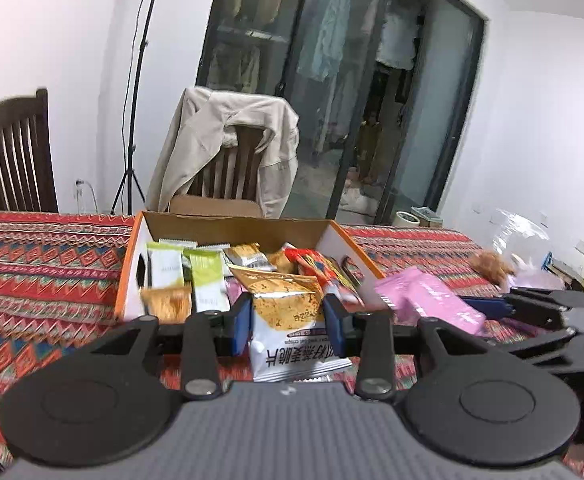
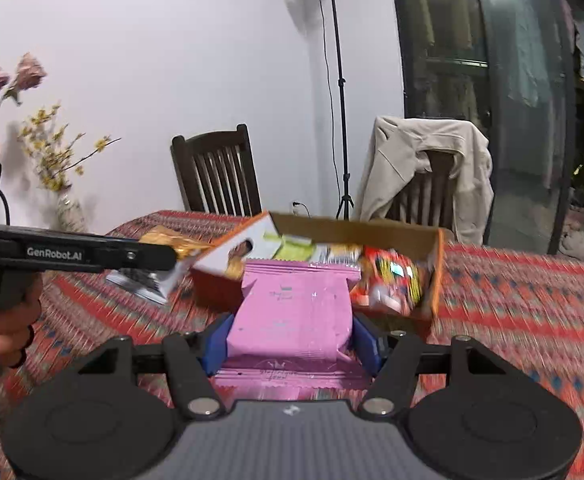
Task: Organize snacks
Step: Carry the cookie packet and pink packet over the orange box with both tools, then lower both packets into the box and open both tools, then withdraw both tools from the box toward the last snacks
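While both views blur at the edges, we can read this much.

Cracker packet: we see a white and orange cracker packet [image 1: 288, 316] at lower centre of the left wrist view, long axis running away from the camera toward the box, its print upside down to us.

Left gripper: our left gripper [image 1: 290, 322] is pressed in on the cracker packet, one blue pad on each side.

Pink packet: a pink packet [image 2: 292, 312] sits at centre of the right wrist view, long axis pointing at the box.

Right gripper: our right gripper [image 2: 292, 340] stands partly spread, pinching the pink packet between blue pads.

Box: an open cardboard box [image 1: 132, 256] with orange edges sits mid-frame on the patterned tablecloth [image 1: 40, 264], full of snack packets.

Left view only: green and white sachets [image 1: 188, 272] upright in the box's left half.

Right view only: a hand [image 2: 8, 328] at the left edge gripping the left gripper's handle, and a vase of flowers [image 2: 58, 184].
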Motion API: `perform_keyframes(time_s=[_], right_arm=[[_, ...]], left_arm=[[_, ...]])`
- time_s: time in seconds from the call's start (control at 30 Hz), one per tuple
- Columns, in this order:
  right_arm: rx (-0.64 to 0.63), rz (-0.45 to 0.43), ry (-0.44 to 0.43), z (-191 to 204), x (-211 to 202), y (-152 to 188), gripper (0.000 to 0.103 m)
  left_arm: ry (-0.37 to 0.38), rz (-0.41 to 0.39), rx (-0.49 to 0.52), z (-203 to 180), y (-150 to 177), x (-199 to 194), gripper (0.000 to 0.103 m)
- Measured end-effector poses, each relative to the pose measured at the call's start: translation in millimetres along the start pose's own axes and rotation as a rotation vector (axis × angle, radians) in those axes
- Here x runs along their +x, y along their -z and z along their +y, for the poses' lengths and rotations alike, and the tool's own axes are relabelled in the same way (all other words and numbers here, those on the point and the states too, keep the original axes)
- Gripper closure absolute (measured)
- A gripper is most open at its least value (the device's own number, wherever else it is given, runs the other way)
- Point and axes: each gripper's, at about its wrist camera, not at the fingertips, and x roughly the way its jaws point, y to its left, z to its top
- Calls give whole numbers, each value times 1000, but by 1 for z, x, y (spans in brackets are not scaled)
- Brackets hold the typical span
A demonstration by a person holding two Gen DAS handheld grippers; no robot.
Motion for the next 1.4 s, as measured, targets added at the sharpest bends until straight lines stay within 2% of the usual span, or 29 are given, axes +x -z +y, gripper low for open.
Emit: perform_keyframes(time_s=[0.1, 0.23, 0.5, 0.57, 0.6, 0.67, 0.7, 0.77, 0.9, 1.0, 1.2, 1.27, 1.4], right_arm=[[2, 24, -2, -16, 48, -28, 40], [17, 82, 22, -33, 113, -46, 40], [28, 196, 77, -47, 213, -35, 40], [23, 217, 70, -47, 226, -30, 39], [17, 230, 66, -45, 229, -28, 39], [-5, 246, 58, -40, 231, -26, 37], [-10, 243, 57, -40, 228, -26, 36], [-9, 233, 50, -41, 220, -30, 25], [11, 189, 45, -49, 196, -42, 25], [2, 158, 53, -53, 176, -51, 25], [-39, 65, 57, -43, 104, -63, 25], [-59, 37, 57, -36, 76, -65, 25], [-93, 7, 67, -25, 26, -59, 25]], left_arm=[[-1, 38, -10, 9, -22, 46, 64], [-48, 73, -22, 22, -43, 107, 64], [-80, 157, -78, 41, -53, 201, 65], [-75, 165, -92, 45, -52, 216, 56], [-81, 174, -96, 47, -50, 222, 43], [-100, 186, -88, 47, -46, 226, 39], [-93, 185, -76, 47, -45, 225, 38], [-85, 183, -75, 49, -43, 221, 35], [-95, 172, -68, 51, -48, 202, 34], [-98, 148, -36, 46, -53, 171, 34], [-80, 54, 72, 21, -54, 70, 26], [-67, 16, 103, 11, -43, 31, 18], [-67, -25, 167, -9, -9, -34, 16]])
